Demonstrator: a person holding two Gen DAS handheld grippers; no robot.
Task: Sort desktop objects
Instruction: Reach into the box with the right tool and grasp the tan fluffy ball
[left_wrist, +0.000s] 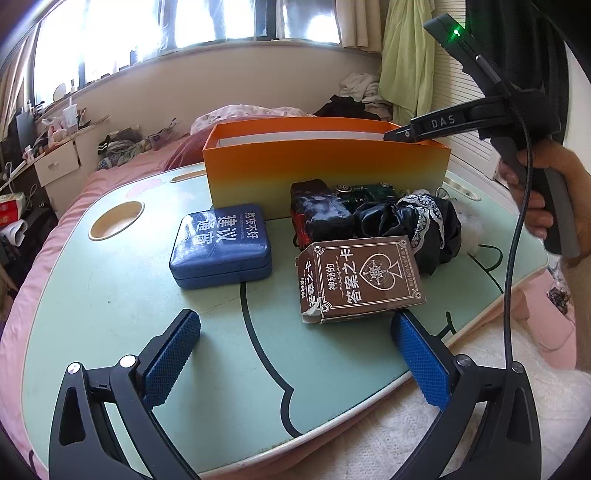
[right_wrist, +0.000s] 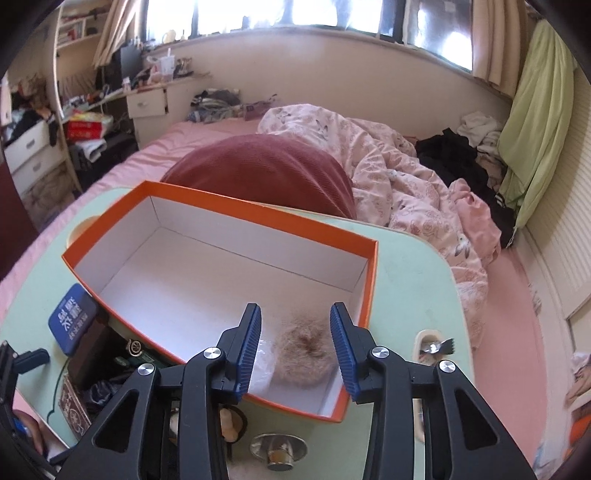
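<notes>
"DAS" on right tool (left_wrist: 397, 134); "建议通宵" on blue case (left_wrist: 221, 247); "神秘的答案之卡" on brown card box (left_wrist: 360, 282).

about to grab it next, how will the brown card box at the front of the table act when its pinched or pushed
The brown card box looks like thin cardboard, so it is probably light and may dent under a hard pinch. Its near-left corner is torn, so that end may crumple or catch. It lies flat on the green table, so a push should probably slide it rather than tip or roll it.
</notes>
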